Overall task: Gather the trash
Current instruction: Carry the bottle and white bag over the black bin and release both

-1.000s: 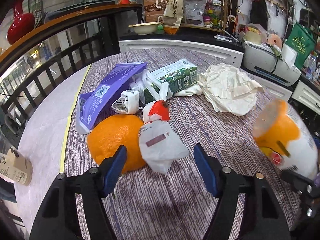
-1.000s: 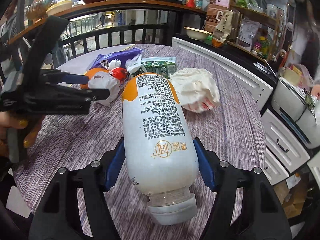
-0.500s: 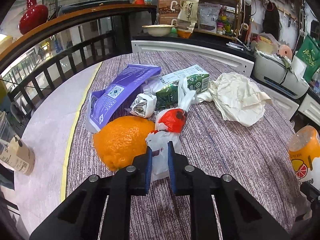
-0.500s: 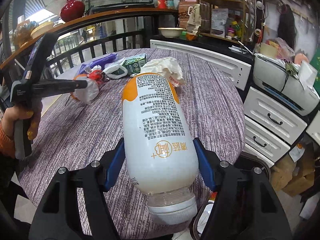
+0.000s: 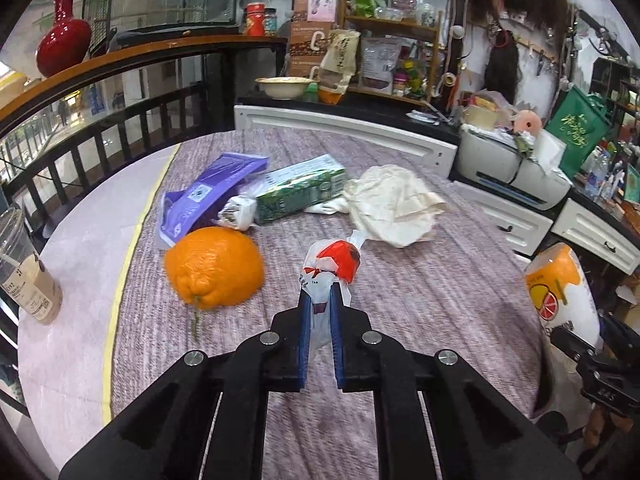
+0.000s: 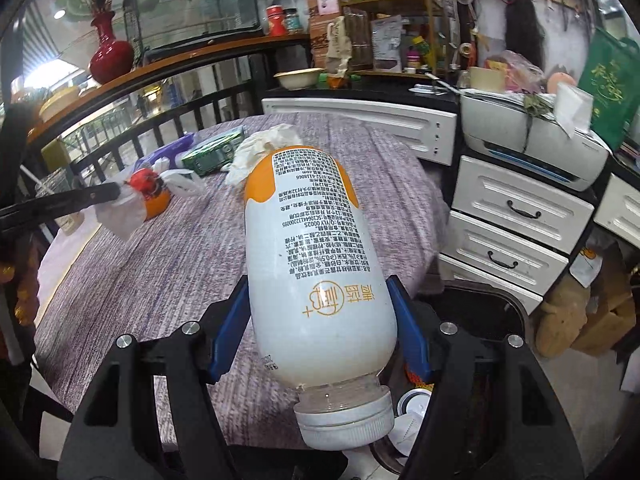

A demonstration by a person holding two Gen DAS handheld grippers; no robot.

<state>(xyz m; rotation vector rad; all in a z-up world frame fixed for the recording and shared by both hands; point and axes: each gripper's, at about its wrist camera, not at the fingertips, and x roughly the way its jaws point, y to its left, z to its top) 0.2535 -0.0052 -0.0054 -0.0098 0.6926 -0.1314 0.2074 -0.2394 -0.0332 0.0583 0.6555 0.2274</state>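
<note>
The left gripper point(image 5: 319, 302) was closed tight on the white plastic bag point(image 5: 320, 280), pinching its near end; the bag ran lengthwise away from the fingers, its red knotted part point(image 5: 340, 260) pointing far and slightly right over the purple tablecloth point(image 5: 420, 300). Just left of it sat an orange point(image 5: 216, 266), and farther off lay a purple packet point(image 5: 208, 196), a green carton point(image 5: 300, 194) and crumpled paper point(image 5: 396, 210).

The right gripper point(image 6: 320, 332) clamped a white-and-orange bottle point(image 6: 312, 256) across its lower body — long axis along the fingers, cap point(image 6: 344, 420) toward the camera, orange base pointing far. It was held off the table's near right edge, above a dark bin point(image 6: 492, 308).
</note>
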